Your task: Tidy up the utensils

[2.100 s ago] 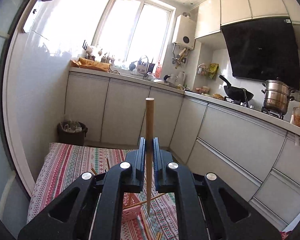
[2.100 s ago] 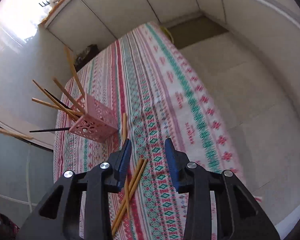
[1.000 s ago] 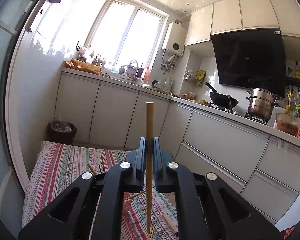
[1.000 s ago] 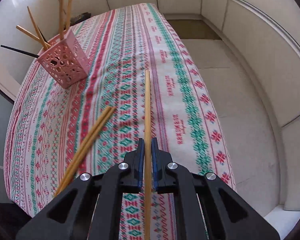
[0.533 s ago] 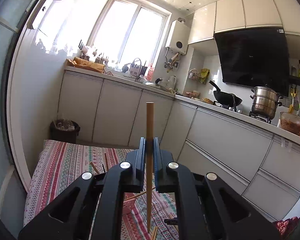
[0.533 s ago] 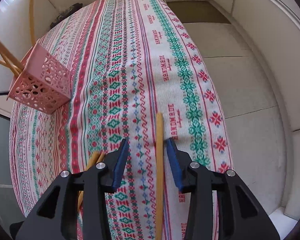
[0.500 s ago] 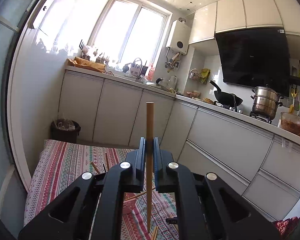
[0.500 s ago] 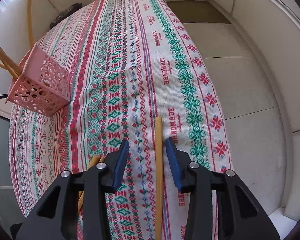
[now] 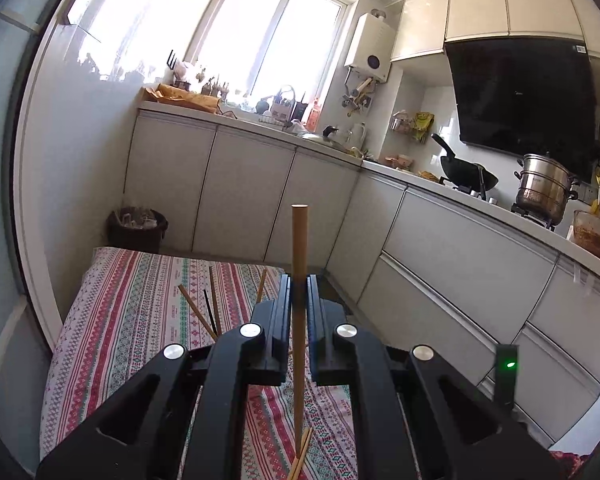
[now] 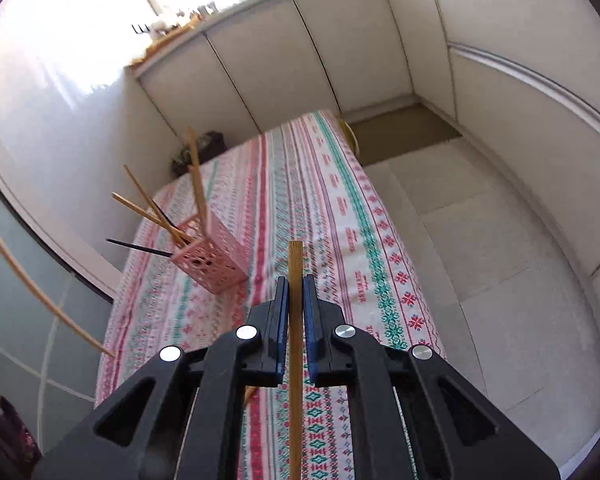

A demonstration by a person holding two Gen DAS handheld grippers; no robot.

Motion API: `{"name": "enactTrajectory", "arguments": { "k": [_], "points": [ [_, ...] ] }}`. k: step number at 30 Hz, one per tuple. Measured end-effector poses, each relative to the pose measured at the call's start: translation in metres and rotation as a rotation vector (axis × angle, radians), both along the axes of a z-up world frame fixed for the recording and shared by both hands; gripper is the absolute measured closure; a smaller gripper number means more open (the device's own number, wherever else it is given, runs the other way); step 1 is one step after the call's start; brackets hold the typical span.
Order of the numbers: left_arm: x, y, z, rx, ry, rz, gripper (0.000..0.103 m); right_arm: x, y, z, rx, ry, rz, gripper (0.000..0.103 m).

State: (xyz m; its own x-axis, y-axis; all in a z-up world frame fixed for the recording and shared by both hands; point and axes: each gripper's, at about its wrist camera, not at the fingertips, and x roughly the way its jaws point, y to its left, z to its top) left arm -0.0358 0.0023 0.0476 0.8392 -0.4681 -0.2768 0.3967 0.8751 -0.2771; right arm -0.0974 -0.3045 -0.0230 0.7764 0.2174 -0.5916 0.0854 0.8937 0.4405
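Because each chopstick is light, stiff and smooth, I judge that a pinch near the middle keeps it from swinging. The right tongs (image 10: 296, 304) are pressed on a wooden chopstick (image 10: 295, 360), now lifted above the counter (image 10: 340, 200), whereas half a second ago they stood spread around it. The left tongs (image 9: 299, 304) still pinch another chopstick (image 9: 299, 264) upright. The pink holder (image 10: 214, 258) stands on the cloth, holding several sticks.
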Motion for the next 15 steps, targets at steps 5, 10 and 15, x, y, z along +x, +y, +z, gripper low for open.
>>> {"name": "enactTrajectory", "arguments": {
  "k": [5, 10, 15],
  "points": [
    [-0.005, -0.005, -0.002, 0.032, 0.019, 0.032, 0.096, -0.025, 0.001, 0.044, 0.037, -0.134, -0.03, 0.095],
    [-0.009, -0.006, 0.007, 0.035, -0.007, 0.071, 0.096, -0.044, 0.004, 0.082, 0.015, -0.296, -0.074, 0.095],
    [-0.005, -0.01, 0.014, 0.022, -0.077, 0.139, 0.096, -0.049, 0.007, 0.106, 0.002, -0.431, -0.126, 0.095]
  ]
}}
